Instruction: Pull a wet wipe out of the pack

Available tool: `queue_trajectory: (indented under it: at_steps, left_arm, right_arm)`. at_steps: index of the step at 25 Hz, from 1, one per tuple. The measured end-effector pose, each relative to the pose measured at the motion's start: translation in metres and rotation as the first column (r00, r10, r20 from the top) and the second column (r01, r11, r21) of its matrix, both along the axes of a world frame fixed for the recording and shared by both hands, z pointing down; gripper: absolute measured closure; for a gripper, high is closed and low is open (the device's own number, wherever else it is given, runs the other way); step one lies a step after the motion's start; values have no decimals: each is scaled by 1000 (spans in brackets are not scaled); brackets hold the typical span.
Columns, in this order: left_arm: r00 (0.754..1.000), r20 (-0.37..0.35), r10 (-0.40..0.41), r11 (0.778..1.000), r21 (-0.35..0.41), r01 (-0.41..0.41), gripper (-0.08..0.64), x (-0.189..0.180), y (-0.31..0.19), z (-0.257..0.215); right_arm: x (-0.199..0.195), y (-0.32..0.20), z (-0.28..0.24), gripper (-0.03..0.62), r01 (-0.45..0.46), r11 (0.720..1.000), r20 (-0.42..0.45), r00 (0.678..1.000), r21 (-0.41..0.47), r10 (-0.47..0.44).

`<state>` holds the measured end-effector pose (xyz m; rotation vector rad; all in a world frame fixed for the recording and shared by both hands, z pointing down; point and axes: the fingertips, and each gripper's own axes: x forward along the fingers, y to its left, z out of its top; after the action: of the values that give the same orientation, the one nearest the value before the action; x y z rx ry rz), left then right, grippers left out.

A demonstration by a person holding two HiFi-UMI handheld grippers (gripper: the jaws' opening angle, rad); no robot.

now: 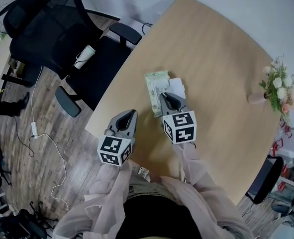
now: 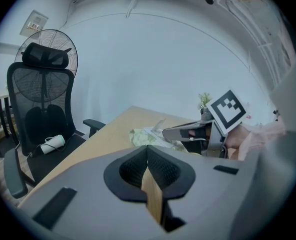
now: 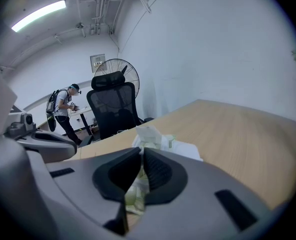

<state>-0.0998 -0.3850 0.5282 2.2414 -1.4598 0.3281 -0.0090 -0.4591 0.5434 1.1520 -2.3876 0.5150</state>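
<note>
A green wet wipe pack (image 1: pixel 155 86) lies on the wooden table (image 1: pixel 226 68), near its left edge, with white wipe material (image 1: pixel 177 86) beside its opening. My right gripper (image 1: pixel 170 99) reaches onto the pack from the near side. In the right gripper view its jaws (image 3: pixel 141 150) are closed together at the pack's opening, pinching a bit of the white wipe (image 3: pixel 146 134); the pack (image 3: pixel 160 143) shows just beyond. My left gripper (image 1: pixel 130 114) hovers at the table's near left edge, apart from the pack, shut and holding nothing (image 2: pixel 148 149). From there the pack (image 2: pixel 140 135) lies ahead.
A black office chair (image 1: pixel 62 34) stands left of the table, with a white object (image 1: pixel 84 56) on its seat. A vase of flowers (image 1: pixel 278 88) sits at the table's right edge. A standing fan (image 3: pixel 118 71) and a person (image 3: pixel 65 109) are in the background.
</note>
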Motion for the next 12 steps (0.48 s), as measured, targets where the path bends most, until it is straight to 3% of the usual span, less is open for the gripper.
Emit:
queue_trajectory:
  at_steps: [12]
  left_arm:
    - [1000, -6, 17, 1000, 18, -17, 549, 5, 7, -7]
  right_arm:
    - [5, 12, -10, 572, -4, 1000, -7, 1000, 29, 5]
